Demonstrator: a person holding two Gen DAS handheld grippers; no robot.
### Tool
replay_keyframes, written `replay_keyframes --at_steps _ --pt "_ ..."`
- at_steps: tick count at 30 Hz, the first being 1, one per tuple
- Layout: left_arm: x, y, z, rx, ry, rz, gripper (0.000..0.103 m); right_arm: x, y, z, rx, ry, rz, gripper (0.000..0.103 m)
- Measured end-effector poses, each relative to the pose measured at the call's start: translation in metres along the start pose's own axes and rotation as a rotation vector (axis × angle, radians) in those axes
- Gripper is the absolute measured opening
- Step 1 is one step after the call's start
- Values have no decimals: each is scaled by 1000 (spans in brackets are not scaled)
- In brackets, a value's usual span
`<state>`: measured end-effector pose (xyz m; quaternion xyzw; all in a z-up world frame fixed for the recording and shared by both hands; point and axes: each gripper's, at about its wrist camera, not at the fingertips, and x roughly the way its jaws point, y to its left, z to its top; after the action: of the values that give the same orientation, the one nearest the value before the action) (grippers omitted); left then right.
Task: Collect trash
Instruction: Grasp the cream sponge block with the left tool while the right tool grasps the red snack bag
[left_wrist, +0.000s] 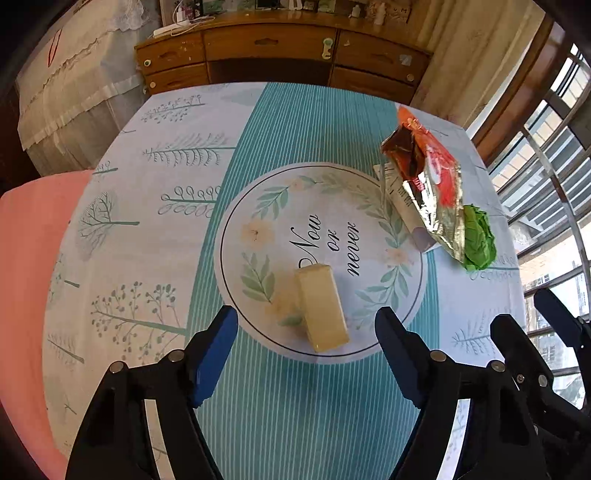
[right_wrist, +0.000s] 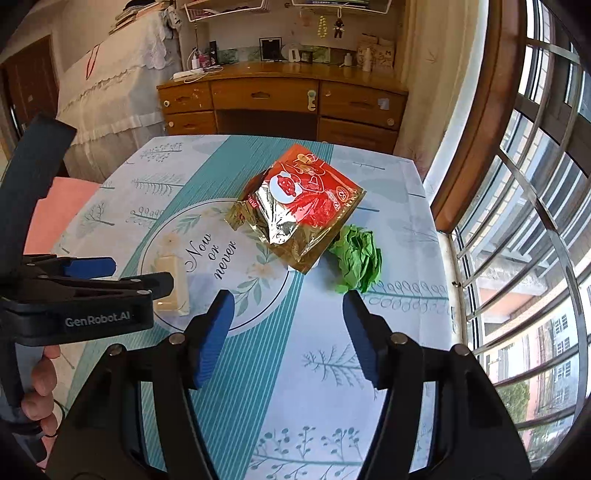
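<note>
Beside tablecloth edge (right_wrist: 436, 236), green wad (right_wrist: 358, 258).

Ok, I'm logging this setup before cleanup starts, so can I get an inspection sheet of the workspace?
Surface: table under a teal and white printed cloth.
Job's things: red foil bag, partly over a white pack; green paper wad beside it; cream box on the printed circle.
Clutter: nothing seen.
Grippers: left gripper over the box, jaws open, empty; right gripper short of the wad, jaws open, empty.
Cables: white charger lead on the desk.
Surroundings: wooden desk, barred window.
</note>
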<state>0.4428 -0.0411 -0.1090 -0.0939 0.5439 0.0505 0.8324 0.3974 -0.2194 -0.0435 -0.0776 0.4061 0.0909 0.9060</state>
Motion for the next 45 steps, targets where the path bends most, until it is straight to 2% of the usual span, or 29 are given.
replay_keyframes --at_steps 2,4,5,6,7,8,14,23,30,35,36,37,40,43,45 --pt "15 -1 3 -21 17 16 74 13 0 2 -17 -2 7 60" --pt "28 0 6 -37 34 23 66 28 0 5 -35 -2 9 61" --pt "35 0 7 -42 46 18 55 35 1 7 -44 -5 6 61" --pt "42 0 8 -46 63 2 38 37 5 8 -53 -8 3 62" --pt "46 1 8 -53 77 -25 28 42 6 9 -62 -11 -3 63" --pt "49 1 9 -59 80 -32 25 47 8 11 -72 -18 -13 64" --pt "46 8 13 -80 25 -10 25 73 31 22 -166 -64 -93 65" --pt "38 41 28 -206 4 -10 25 119 63 36 -250 -96 -247 65" --pt "34 60 28 -232 8 -11 25 149 74 51 -280 -121 -312 65" --pt "25 70 28 -237 7 -12 25 154 70 62 -245 -100 -310 65" --pt "22 73 29 -238 6 -13 25 154 68 63 -231 -99 -303 58" --pt "20 74 28 -236 4 -14 25 151 65 64 -221 -102 -294 45" --pt "13 74 28 -225 -4 -18 25 139 57 66 -190 -116 -267 22" --pt "3 72 26 -209 -15 -26 25 120 46 68 -144 -140 -236 11" --pt "-5 72 24 -198 -24 -34 25 100 39 69 -119 -174 -230 9"
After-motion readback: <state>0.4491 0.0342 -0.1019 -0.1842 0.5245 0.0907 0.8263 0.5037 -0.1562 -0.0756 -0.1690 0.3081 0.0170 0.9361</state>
